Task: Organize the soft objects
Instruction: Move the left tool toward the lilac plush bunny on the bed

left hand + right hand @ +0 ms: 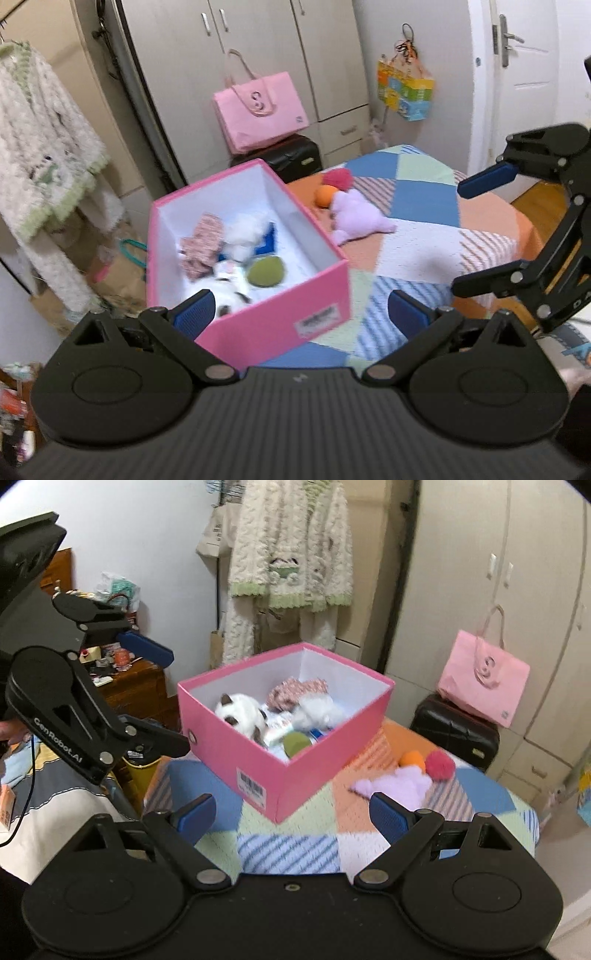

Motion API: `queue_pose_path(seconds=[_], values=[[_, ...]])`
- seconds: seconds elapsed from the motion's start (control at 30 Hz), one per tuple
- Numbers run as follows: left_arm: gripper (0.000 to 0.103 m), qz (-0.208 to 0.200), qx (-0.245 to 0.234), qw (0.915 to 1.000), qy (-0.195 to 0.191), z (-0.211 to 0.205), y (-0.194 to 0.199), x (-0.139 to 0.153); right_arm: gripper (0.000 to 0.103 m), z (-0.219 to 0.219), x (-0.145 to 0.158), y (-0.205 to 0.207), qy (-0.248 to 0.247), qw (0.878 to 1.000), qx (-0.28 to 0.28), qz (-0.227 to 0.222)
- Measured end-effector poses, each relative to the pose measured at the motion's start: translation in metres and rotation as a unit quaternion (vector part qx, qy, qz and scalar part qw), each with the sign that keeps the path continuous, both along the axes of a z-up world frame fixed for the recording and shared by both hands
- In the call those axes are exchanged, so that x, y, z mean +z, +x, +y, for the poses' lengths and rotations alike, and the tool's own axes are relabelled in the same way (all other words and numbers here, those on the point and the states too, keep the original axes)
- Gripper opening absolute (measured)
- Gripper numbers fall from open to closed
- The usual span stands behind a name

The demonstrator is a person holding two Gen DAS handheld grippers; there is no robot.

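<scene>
The pink box (pixel 255 295) sits on the patchwork bed (pixel 424 236), near the bed's left edge in the left wrist view, with its long axis running from the near labelled corner away toward the wardrobe (pixel 258 55). Inside it lie a patterned fabric piece (pixel 203 243), a white fluffy toy (pixel 243 232), a white plush with dark ears (pixel 242 712) and a green round cushion (pixel 266 271), packed close together on the box floor. Right of the box, on the orange patch of the bed, a lilac plush (pixel 354 218) lies flat, its long axis slanting from the far left to the near right, with an orange ball (pixel 325 194) and a red pompom (pixel 338 177) touching its far end. The left gripper (pixel 301 314) hovers low over the near corner of the box, its blue pads spread wide and holding nothing. The right gripper (pixel 291 812) is raised over the bed just beside the box, turned toward it, its jaws likewise wide apart and empty.
</scene>
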State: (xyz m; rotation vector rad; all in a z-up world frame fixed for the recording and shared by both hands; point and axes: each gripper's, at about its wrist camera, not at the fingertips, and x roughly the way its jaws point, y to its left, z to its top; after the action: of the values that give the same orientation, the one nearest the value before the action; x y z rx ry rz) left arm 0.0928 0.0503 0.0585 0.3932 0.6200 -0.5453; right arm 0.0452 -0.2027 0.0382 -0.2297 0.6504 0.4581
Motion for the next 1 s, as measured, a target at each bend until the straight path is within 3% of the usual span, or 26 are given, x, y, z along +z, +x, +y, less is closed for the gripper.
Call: queue_pose_path(seconds=[0.37, 0.67, 0.87, 1.0], values=[[0.101, 0.024, -0.012, 0.9987, -0.044, -0.041, 0.016, -0.024, 0.093, -0.049, -0.048, 0.014, -0.002, 0.997, -0.076, 0.004], [0.101, 0.007, -0.03, 0.9943, -0.102, -0.096, 0.045, -0.034, 0.093, -0.083, -0.095, 0.051, 0.05, 0.993, -0.096, -0.047], [0.099, 0.019, 0.024, 0.9883, -0.15, -0.125, 0.083, -0.057, 0.093, -0.098, -0.122, 0.086, 0.065, 0.991, -0.105, -0.049], [0.098, 0.021, 0.023, 0.9891, -0.144, -0.148, 0.101, -0.073, 0.093, -0.098, -0.133, 0.101, 0.055, 0.992, -0.096, -0.056]])
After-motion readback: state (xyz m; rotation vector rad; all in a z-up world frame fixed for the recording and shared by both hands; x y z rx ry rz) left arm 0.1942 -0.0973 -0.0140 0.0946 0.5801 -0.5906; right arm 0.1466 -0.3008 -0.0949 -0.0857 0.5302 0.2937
